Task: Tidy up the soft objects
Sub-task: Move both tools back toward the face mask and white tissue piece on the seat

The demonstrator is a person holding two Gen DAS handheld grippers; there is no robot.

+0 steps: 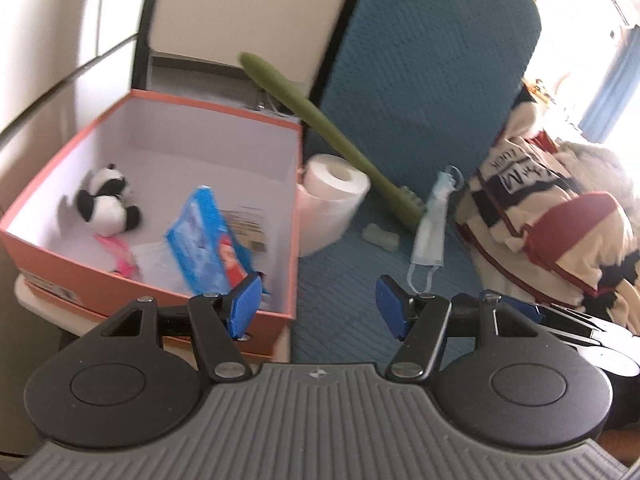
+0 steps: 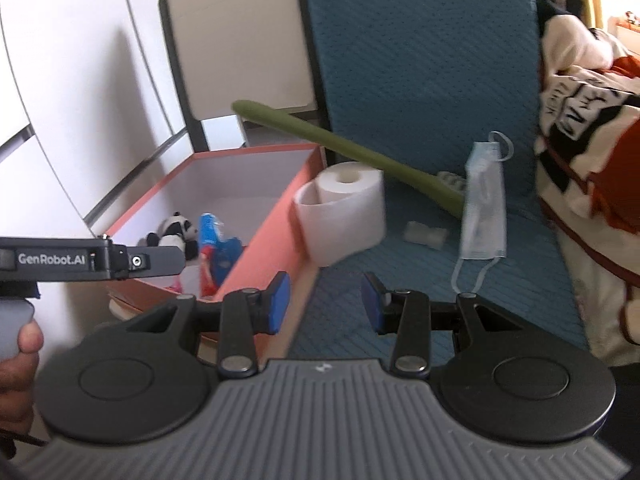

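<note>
An orange box (image 1: 96, 280) (image 2: 276, 216) with a white inside stands left of a blue seat (image 1: 348, 292). In it lie a panda plush (image 1: 106, 204) (image 2: 176, 232) and a blue tissue pack (image 1: 204, 240) (image 2: 218, 252). A white paper roll (image 1: 332, 196) (image 2: 344, 212) leans against the box. A light blue face mask (image 1: 430, 228) (image 2: 482, 204) and a green long-handled brush (image 1: 320, 128) (image 2: 352, 152) lie on the seat. My left gripper (image 1: 316, 308) is open and empty over the box's near corner. My right gripper (image 2: 325, 306) is open and empty, low in front of the roll.
A small pale block (image 1: 380, 236) (image 2: 426, 234) lies on the seat near the brush head. A red, cream and black blanket (image 1: 560, 216) (image 2: 592, 168) is piled at the right. The blue backrest (image 1: 420, 68) rises behind. White cabinet doors (image 2: 72, 100) stand at the left.
</note>
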